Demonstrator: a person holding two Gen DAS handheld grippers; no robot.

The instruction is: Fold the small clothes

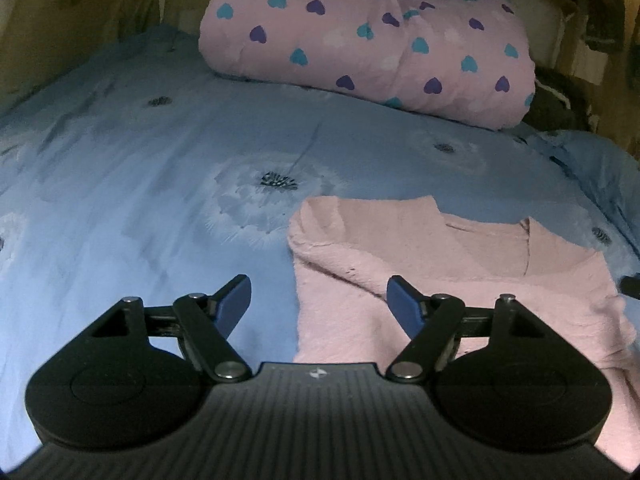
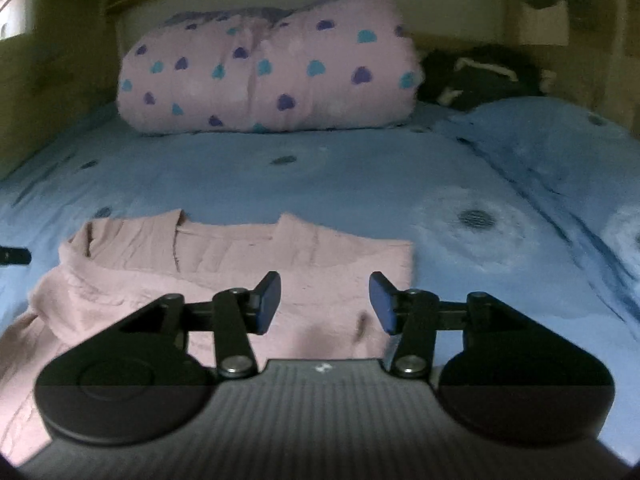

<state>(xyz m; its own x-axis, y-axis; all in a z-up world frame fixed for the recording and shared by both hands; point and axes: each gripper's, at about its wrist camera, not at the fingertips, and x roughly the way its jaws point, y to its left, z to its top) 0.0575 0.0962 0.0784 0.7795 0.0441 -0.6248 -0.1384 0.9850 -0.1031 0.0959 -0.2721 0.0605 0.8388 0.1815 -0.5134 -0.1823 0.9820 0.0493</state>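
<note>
Left wrist view, bed cover (image 1: 120,184): blue with pale flower prints, spread flat under everything.
Rolled quilt (image 1: 360,40): pink with purple and teal hearts, lying at the far end of the bed cover.
Pink garment (image 1: 460,280): neckline away from the cameras, flat on the near part of the bed cover, left sleeve folded inward.
Left gripper (image 1: 319,304): above the garment's left edge, fingers spread wide, nothing between them.
Right gripper (image 2: 324,302): above the garment's right edge, fingers parted, gripping nothing.
</note>
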